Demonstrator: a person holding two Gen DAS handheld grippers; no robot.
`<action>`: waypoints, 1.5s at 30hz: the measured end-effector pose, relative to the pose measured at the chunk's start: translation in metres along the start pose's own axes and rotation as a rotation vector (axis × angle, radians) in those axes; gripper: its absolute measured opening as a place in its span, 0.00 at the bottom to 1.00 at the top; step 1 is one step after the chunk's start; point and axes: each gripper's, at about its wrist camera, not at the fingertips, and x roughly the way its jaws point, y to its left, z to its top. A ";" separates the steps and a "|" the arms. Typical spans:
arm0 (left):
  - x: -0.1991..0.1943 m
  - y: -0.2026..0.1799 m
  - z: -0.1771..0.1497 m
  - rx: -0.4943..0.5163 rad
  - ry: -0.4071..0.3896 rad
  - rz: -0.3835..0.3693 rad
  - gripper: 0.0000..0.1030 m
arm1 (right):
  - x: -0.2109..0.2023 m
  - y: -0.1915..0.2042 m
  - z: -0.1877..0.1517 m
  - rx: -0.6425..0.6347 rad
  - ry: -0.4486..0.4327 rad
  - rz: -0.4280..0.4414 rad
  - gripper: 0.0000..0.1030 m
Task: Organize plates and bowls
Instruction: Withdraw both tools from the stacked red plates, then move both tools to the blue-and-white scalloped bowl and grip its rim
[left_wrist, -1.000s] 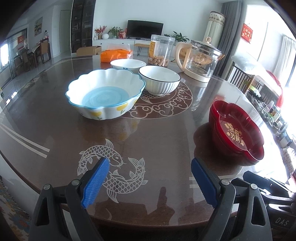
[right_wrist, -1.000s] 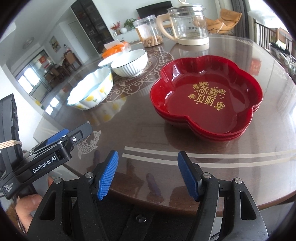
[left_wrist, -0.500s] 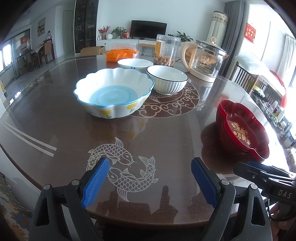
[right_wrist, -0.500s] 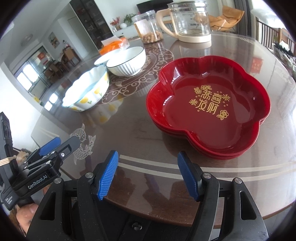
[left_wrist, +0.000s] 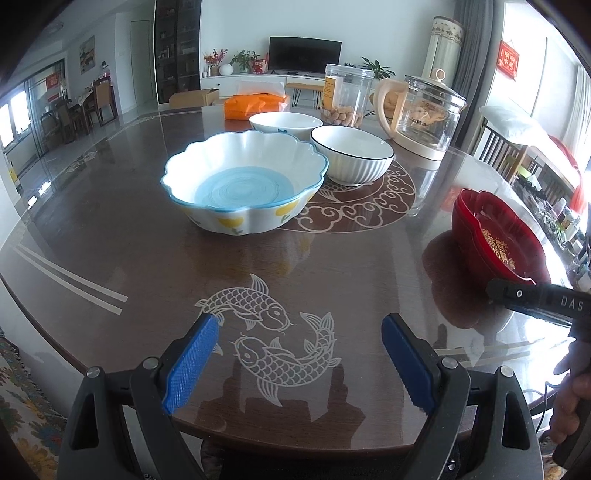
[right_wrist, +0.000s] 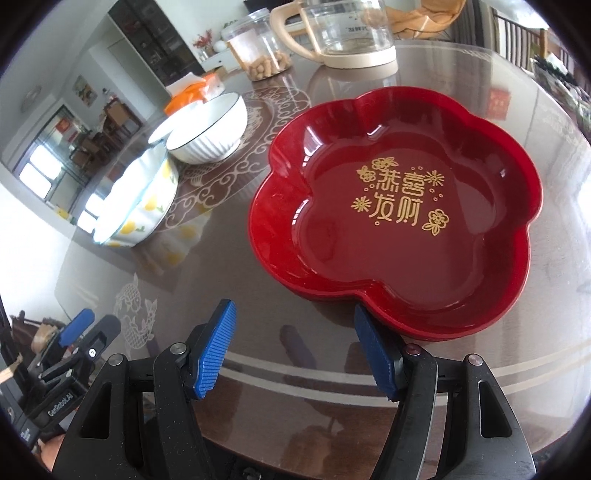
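Observation:
A stack of red flower-shaped plates (right_wrist: 399, 210) with gold lettering lies just beyond my right gripper (right_wrist: 295, 347), which is open and empty; its right pad is close to the near rim. The same red plates (left_wrist: 495, 236) show at the right in the left wrist view. A scalloped white bowl with a blue bottom (left_wrist: 243, 181) sits mid-table, and two white bowls, one black-rimmed (left_wrist: 351, 157) and one plain (left_wrist: 284, 125), stand behind it. My left gripper (left_wrist: 299, 358) hangs open and empty over the fish inlay near the table's front edge.
A glass kettle (left_wrist: 424, 110), a jar of snacks (left_wrist: 345, 96) and an orange packet (left_wrist: 255, 105) stand at the far side of the dark round table (left_wrist: 110, 240). A hand holding the right gripper's body (left_wrist: 535, 299) shows at the right edge.
My right gripper has moved closer to the red plates, which now fill more of its view. In the left wrist view the right gripper's body has come further in from the right.

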 end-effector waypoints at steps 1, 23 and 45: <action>0.000 0.001 0.000 -0.002 0.001 0.002 0.87 | -0.001 -0.007 0.005 0.020 -0.009 -0.009 0.68; 0.057 0.152 0.139 -0.102 0.126 -0.115 0.87 | 0.018 0.144 0.074 -0.205 0.053 0.120 0.70; 0.131 0.156 0.141 -0.145 0.212 -0.125 0.10 | 0.134 0.182 0.082 -0.130 0.131 0.051 0.23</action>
